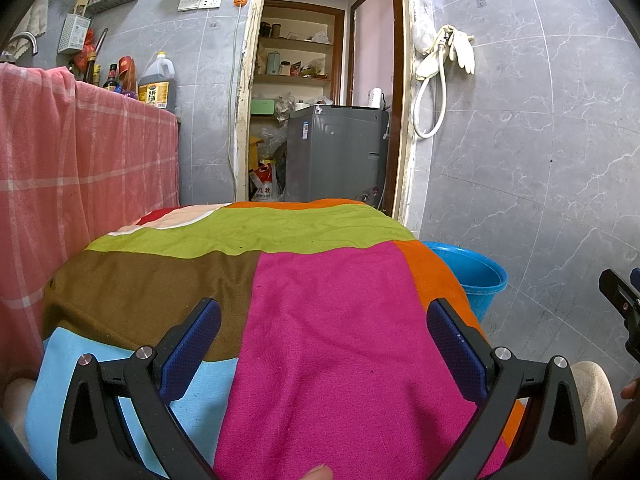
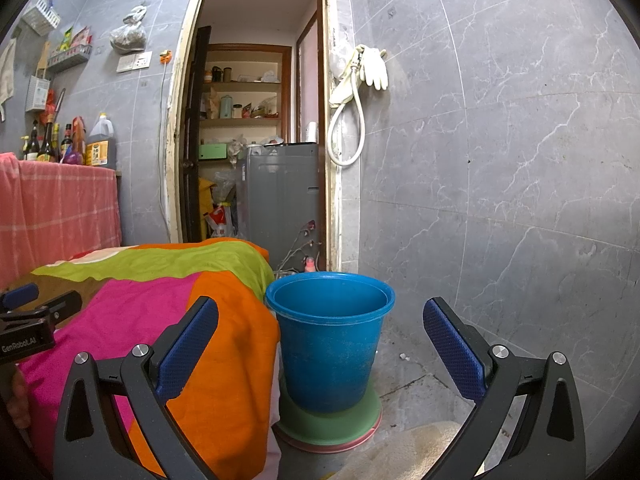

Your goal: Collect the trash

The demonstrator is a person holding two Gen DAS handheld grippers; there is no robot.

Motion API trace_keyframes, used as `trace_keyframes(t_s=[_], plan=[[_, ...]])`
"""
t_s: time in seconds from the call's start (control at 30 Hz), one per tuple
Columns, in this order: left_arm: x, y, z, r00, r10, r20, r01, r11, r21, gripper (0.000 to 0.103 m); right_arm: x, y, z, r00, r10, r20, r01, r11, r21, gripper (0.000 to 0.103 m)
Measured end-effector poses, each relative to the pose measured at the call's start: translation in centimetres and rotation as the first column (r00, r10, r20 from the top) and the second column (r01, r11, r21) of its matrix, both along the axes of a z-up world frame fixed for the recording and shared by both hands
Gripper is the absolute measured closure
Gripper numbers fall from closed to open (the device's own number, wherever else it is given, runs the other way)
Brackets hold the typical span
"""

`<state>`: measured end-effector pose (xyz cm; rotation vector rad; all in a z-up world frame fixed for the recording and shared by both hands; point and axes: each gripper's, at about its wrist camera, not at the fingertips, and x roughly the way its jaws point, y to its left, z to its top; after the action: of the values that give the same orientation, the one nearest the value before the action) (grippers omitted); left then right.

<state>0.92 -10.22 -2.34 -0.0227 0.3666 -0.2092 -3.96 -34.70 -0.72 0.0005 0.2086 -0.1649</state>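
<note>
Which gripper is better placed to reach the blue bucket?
Right. The right gripper is open and faces the blue bucket head-on; the left gripper hangs over the patchwork cloth.

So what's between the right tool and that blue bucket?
Nothing. In the right wrist view the right tool is open and empty, and the blue bucket stands straight ahead on the floor, beside the colourful patchwork cloth.

A home kitchen: grey tiled walls (image 2: 500, 140), sauce bottles (image 1: 116, 76), pantry shelves (image 2: 240, 120).
</note>
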Motion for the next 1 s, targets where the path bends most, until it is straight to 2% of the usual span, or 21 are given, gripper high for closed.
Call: trace_keyframes(t_s=[1.0], plan=[[0.02, 0.08, -0.02, 1.0, 0.002, -0.001, -0.002, 1.0, -0.007, 0.002, -0.06, 0.02, 0.01, 1.0, -0.003, 0.001, 0.003, 1.0, 0.003, 0.0]])
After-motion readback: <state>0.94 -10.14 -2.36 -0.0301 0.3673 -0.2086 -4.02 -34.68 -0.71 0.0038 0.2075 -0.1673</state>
